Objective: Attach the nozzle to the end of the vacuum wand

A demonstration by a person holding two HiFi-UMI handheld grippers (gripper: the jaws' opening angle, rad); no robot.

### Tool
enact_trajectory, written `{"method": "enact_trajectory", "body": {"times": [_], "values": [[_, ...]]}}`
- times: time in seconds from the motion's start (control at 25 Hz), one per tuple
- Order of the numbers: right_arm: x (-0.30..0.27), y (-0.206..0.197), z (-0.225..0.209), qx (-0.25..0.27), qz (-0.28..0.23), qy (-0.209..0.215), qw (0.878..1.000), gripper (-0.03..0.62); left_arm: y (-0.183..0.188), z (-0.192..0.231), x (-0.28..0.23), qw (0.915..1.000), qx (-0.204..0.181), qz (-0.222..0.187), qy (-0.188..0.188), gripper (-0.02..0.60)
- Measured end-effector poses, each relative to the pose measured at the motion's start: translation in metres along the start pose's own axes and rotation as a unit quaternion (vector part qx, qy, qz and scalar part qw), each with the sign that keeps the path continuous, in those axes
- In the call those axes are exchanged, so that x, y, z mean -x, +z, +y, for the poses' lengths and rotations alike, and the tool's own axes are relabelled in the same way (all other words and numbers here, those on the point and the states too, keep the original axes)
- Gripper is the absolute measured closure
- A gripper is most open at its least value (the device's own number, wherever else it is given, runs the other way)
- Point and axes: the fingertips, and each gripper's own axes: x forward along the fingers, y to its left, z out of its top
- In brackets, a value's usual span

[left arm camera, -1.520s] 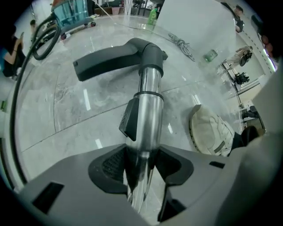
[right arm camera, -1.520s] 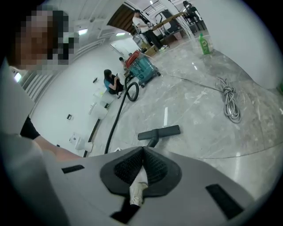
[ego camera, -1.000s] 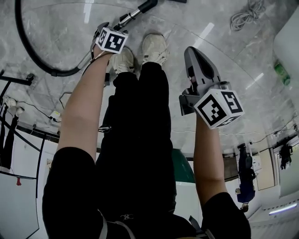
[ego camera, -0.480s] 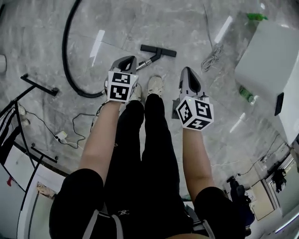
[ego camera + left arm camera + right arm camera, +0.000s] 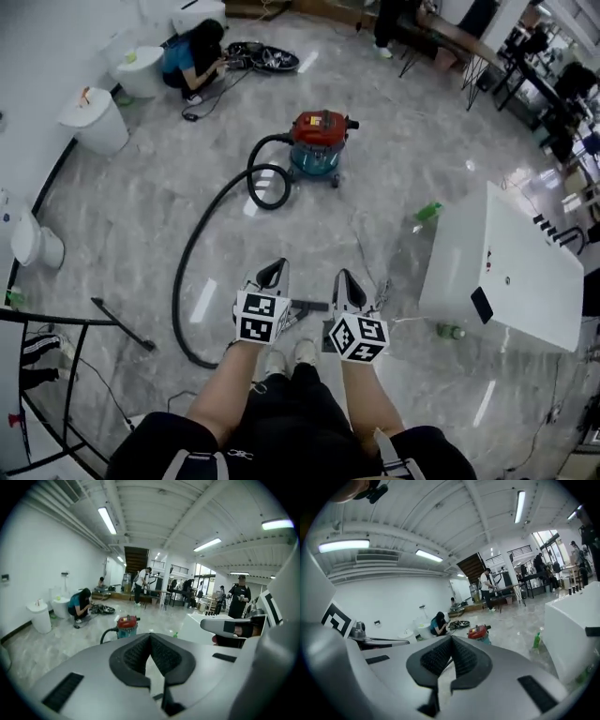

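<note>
- Head view showed the left hand-held gripper (image 5: 273, 272) and the right hand-held gripper (image 5: 345, 279), each with its jaws pressed together on nothing.
- The nozzle (image 5: 311, 305) lay on the floor (image 5: 422, 159) between them, by the feet. Its join to the wand could not be made out.
- Likely best approach: pinch the wand near its end, take the nozzle by its neck, align them, and push straight.

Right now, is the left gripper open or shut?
Shut, empty: pads of the left gripper meet at the tips, nothing between them.

Black nozzle (image 5: 312, 305), red vacuum (image 5: 319, 131), grey marbled floor (image 5: 122, 216)
</note>
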Motion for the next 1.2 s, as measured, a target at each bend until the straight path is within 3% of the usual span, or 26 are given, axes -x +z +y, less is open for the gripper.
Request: {"method": "enact_trajectory", "body": {"times": [0.16, 0.56, 0.72, 0.88, 1.2], "values": [[0.029, 0.080, 0.025, 0.004, -0.066, -0.005, 0.998, 0.579, 0.082, 0.001, 0.040, 0.9985, -0.041, -0.032, 0.018, 0.577], [0.076, 0.184, 0.031, 0.020, -0.135, -0.008, 0.991, 0.580, 0.178, -0.025, 0.099, 0.9925, -0.075, -0.087, 0.043, 0.577], [0.076, 0.205, 0.036, 0.033, -0.143, 0.009, 0.989, 0.580, 0.204, -0.034, 0.106, 0.9916, -0.065, -0.106, 0.036, 0.577], [0.075, 0.214, 0.036, 0.070, -0.140, 0.001, 0.988, 0.580, 0.214, -0.038, 0.109, 0.9885, -0.080, -0.119, 0.048, 0.577], [0.066, 0.215, 0.034, 0.054, -0.133, 0.017, 0.989, 0.580, 0.210, -0.042, 0.102, 0.9893, -0.083, -0.111, 0.047, 0.577]]}}
